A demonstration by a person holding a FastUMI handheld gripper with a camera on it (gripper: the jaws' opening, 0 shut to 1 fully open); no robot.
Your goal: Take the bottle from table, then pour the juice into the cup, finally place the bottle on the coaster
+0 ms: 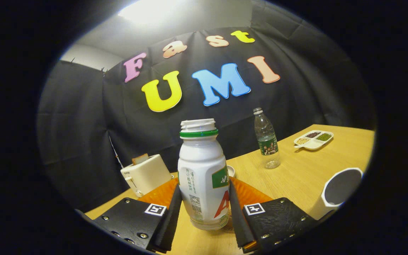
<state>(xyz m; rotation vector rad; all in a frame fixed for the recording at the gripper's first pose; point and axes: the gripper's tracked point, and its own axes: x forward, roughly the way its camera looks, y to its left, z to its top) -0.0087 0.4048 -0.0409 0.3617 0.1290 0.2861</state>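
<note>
The orange coaster [248, 194] is lying mostly hidden behind the bottle [202, 175] and the fingers. The gripper [204, 221] is closing narrowly on the uncapped bottle, both fingers pressing its sides, near the desk's [296, 177] front edge. The cup [338, 191] is sitting toward the right edge, partly cut off.

The gripper [204, 212] has two flat black plates, each fixed with small round silver screws along its edges. Each plate carries a square white tag with a black pattern near its inner corner. Long narrow pads [173, 216] run along the plates' inner edges, and the right plate looks scuffed.
</note>
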